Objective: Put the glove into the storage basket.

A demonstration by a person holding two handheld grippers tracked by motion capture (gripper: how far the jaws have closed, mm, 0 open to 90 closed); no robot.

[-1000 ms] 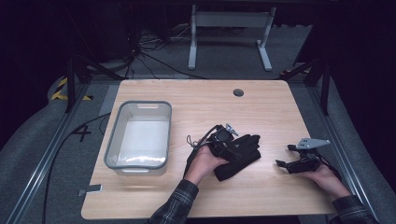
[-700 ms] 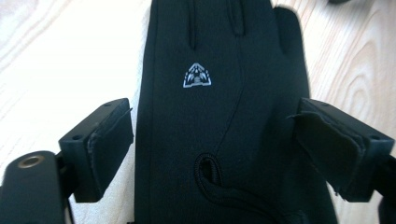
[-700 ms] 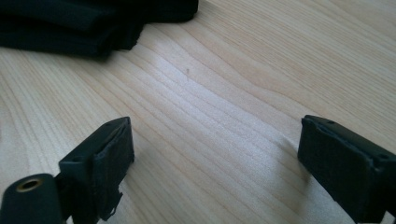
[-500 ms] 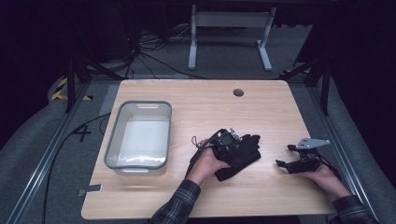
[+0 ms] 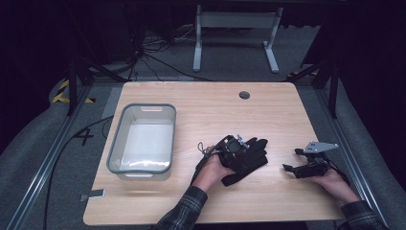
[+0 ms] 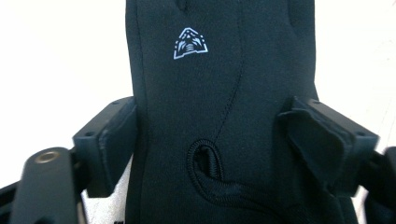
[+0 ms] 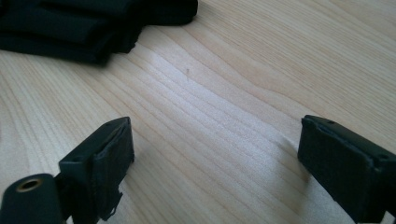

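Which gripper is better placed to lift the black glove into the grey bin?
Left. The left gripper already has its jaws on either side of the black glove, and the grey bin lies on its side. The right gripper is open over bare table, apart from the glove.

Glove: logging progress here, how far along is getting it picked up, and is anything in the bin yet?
Done: nothing in the bin yet. In hand: the left hand-held gripper has its jaws on both sides of the black glove, which lies on the table. The right hand-held gripper is open over bare wood. Left: lifting and placing.
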